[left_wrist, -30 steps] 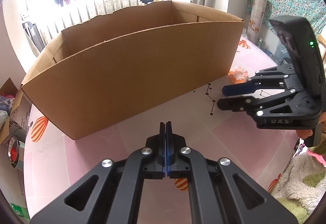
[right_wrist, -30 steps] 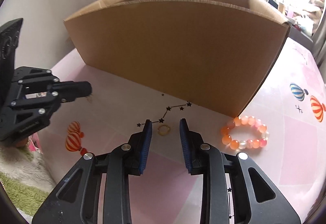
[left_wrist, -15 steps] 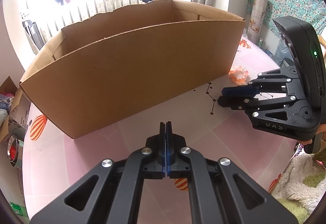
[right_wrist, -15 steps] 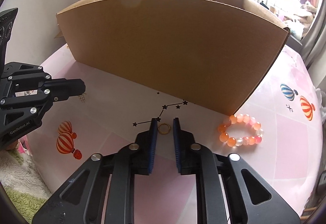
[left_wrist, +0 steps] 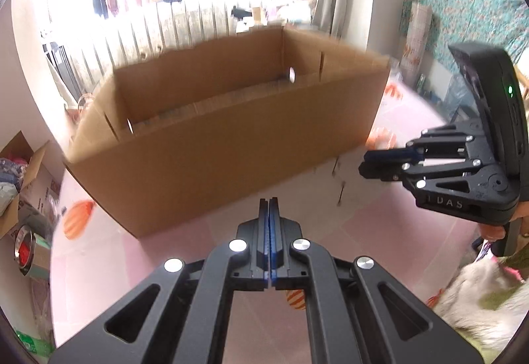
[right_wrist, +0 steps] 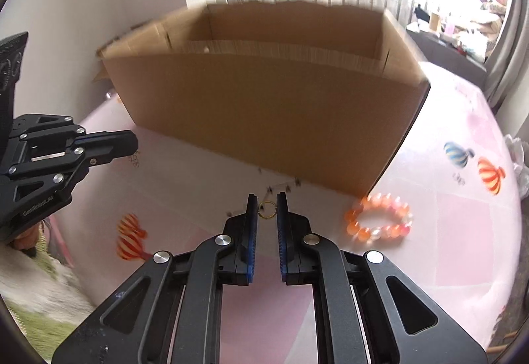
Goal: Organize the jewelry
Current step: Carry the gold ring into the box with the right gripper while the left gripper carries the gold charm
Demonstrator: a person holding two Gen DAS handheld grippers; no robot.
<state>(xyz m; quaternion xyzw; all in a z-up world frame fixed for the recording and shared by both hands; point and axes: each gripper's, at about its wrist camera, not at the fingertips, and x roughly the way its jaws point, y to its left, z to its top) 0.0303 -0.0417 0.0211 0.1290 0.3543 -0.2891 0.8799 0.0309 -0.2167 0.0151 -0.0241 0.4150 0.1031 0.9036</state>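
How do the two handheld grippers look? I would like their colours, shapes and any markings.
Both the left gripper and the right gripper are matte black, built from linked bars with triangular cut-outs and round silver bolts. Each finger carries a ribbed blue pad. In the left wrist view, the right gripper's body has pale raised lettering and a tall black housing with a small green light. No cables are visible.

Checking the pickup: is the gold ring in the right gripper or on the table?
In the gripper: the ring sits pinched between its blue pads.

Both wrist cameras look down along their own fingers, close above the pink table [left_wrist: 165, 251]. Each faces the cardboard box [left_wrist: 231, 139] beyond. Both views share it.
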